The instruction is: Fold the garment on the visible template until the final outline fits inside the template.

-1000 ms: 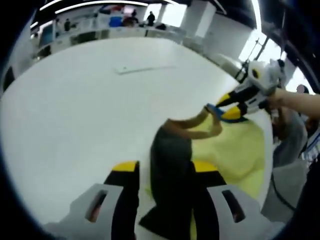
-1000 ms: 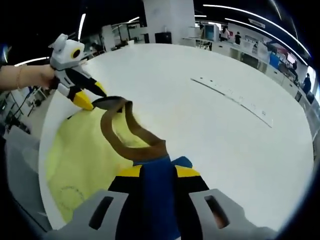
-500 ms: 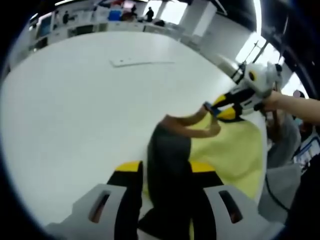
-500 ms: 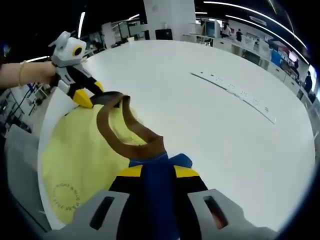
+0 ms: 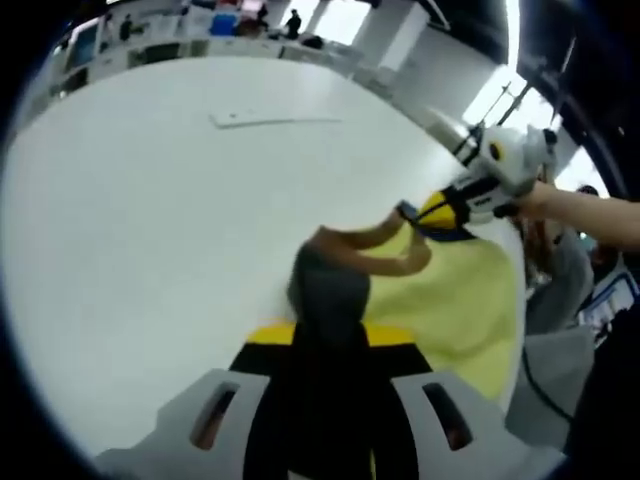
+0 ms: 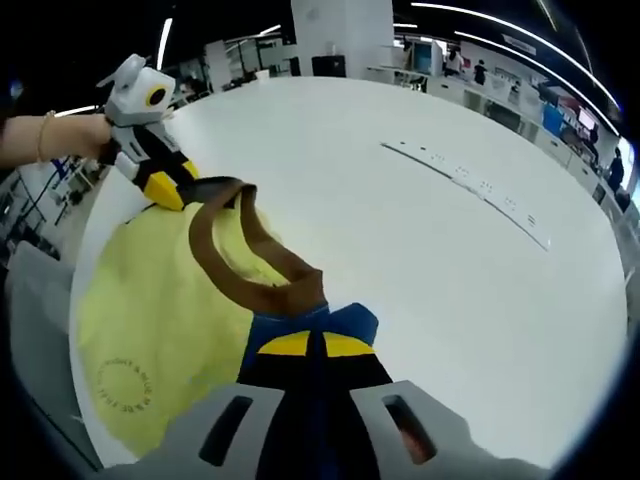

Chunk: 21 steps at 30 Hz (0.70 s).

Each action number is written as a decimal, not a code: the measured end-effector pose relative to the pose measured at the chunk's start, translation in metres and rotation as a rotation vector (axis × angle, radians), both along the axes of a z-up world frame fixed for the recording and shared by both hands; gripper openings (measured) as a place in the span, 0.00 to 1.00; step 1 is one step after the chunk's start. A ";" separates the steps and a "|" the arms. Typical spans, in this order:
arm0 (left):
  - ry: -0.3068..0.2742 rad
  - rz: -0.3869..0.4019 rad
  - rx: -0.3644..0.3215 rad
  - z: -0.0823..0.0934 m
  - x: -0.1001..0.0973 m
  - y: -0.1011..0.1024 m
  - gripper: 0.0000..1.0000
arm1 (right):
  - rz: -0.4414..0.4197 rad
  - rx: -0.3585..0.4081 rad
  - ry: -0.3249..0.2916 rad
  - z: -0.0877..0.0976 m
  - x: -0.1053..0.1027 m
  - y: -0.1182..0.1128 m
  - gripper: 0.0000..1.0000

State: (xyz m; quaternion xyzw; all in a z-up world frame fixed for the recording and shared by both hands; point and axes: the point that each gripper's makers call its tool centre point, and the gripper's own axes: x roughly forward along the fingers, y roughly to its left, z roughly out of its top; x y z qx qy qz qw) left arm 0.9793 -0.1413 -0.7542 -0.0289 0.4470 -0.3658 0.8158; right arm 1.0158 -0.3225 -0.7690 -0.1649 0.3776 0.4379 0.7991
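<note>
A yellow garment (image 6: pixel 160 310) with a brown band (image 6: pixel 250 280) hangs stretched between my two grippers over the white table (image 6: pixel 420 260). In the right gripper view my right gripper (image 6: pixel 312 345) is shut on a blue part of the garment (image 6: pixel 310 322). My left gripper (image 6: pixel 175 190) comes in at the upper left, shut on the garment's dark end. In the left gripper view my left gripper (image 5: pixel 330 335) is shut on dark cloth (image 5: pixel 330 290), with the yellow garment (image 5: pixel 450 300) to its right. My right gripper (image 5: pixel 425 212) pinches the garment's far blue corner.
A thin white strip (image 6: pixel 465 180) lies across the far part of the table, also seen as the strip (image 5: pixel 270 120). The table's edge runs close behind the garment, with grey objects (image 5: pixel 560 370) beyond it. A person's forearm (image 5: pixel 590 210) holds the right gripper. Desks stand far off.
Both pairs of jaws have drawn closer together on the cloth. The garment's far corner sits a little further from each camera, and more of the yellow cloth shows.
</note>
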 end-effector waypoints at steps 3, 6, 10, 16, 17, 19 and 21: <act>-0.001 0.000 -0.001 0.001 0.000 0.000 0.16 | 0.001 -0.001 -0.005 0.001 0.001 -0.001 0.03; -0.001 -0.001 -0.005 0.002 -0.001 -0.002 0.14 | 0.003 0.000 -0.006 0.002 0.000 -0.001 0.02; -0.002 -0.001 -0.009 0.003 -0.002 -0.003 0.11 | 0.005 0.001 -0.009 0.002 -0.001 -0.001 0.02; 0.003 0.007 -0.035 0.007 -0.003 -0.001 0.10 | 0.004 0.004 -0.018 0.004 -0.002 -0.002 0.02; 0.007 0.011 -0.043 0.007 -0.003 0.000 0.11 | 0.004 0.004 -0.019 0.004 -0.002 -0.002 0.02; 0.027 0.033 -0.088 0.008 -0.002 0.000 0.12 | 0.005 0.004 -0.019 0.004 -0.002 -0.002 0.02; 0.062 0.066 -0.152 0.011 -0.002 -0.001 0.14 | 0.005 0.003 -0.019 0.003 -0.001 -0.002 0.02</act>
